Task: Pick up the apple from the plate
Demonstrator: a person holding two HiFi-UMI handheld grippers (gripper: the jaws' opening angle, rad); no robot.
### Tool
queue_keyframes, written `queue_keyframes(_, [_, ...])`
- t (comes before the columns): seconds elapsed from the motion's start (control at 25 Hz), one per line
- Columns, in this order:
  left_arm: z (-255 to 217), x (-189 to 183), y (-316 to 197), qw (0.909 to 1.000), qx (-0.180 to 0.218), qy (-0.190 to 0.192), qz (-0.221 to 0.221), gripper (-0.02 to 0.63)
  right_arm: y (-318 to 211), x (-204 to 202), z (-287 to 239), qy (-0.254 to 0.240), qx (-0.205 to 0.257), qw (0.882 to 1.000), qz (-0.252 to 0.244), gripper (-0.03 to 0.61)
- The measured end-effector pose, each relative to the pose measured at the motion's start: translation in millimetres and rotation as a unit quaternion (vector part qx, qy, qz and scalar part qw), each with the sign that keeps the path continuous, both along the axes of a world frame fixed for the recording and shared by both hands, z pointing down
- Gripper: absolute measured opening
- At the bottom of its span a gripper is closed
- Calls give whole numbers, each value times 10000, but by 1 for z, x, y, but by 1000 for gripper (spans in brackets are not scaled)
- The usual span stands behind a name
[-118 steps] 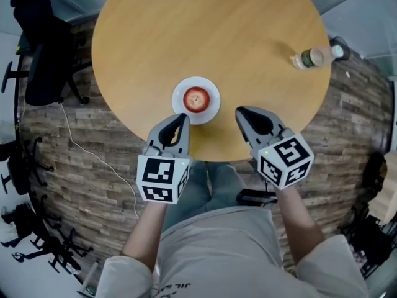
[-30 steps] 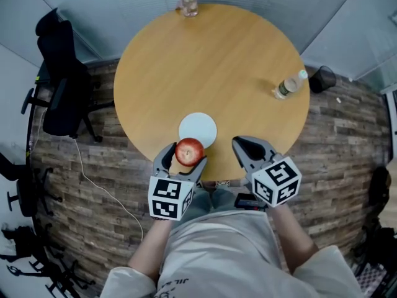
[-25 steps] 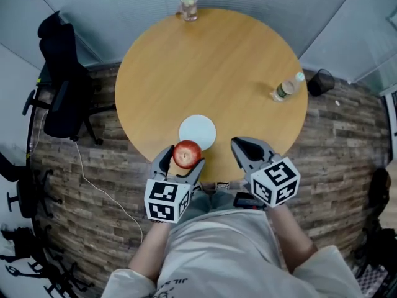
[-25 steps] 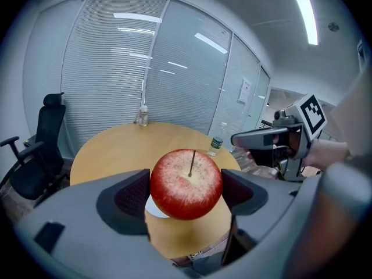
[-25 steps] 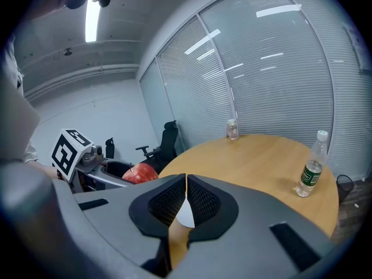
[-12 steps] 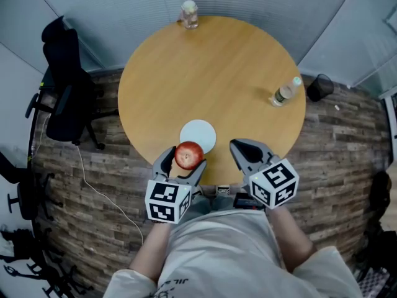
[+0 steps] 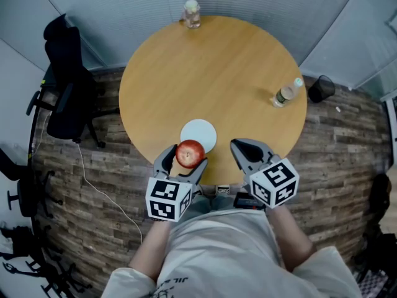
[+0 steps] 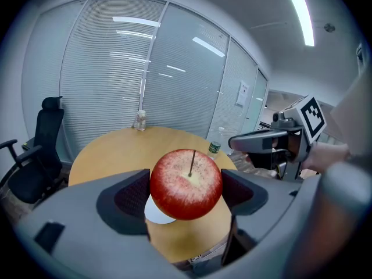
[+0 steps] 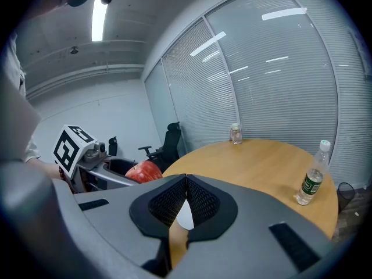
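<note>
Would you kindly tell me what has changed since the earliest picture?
The left gripper took hold of the apple and lifted it off the plate, back toward the person; the plate is now bare. The right gripper stayed shut and empty, and the plastic bottle stayed on the table.

1 apple [image 7: 190,153]. 1 white plate [image 7: 200,132], near edge of the table. 1 round wooden table [image 7: 211,73]. 2 clear bottles: 1 far bottle [image 7: 191,14] at the table's far edge, 1 green-label bottle [image 7: 286,92] at its right side. 2 grippers: 1 left gripper [image 7: 184,157], 1 right gripper [image 7: 239,146]. 2 marker cubes, 1 per gripper: left cube [image 7: 166,198], right cube [image 7: 274,183]. 1 black bin [image 7: 321,88] on the floor, right of the table. 1 black office chair [image 7: 65,85] left of the table; more chair parts at the left edge are cut off, count unclear. 1 thin cable [image 7: 93,185] on the floor, left. 1 person, 2 forearms in view.
</note>
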State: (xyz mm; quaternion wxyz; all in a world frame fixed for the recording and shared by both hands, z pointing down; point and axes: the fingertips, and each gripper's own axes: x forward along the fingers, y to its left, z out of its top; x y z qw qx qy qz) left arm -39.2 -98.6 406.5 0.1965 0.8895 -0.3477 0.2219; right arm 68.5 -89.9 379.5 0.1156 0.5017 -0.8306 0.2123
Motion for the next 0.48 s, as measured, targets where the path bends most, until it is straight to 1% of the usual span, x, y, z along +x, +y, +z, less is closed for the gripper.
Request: queue_keyframes(0.48, [-1,1,2,10000,-5,-19,55,383,1,-3,0,34,-14,10000,-60,29])
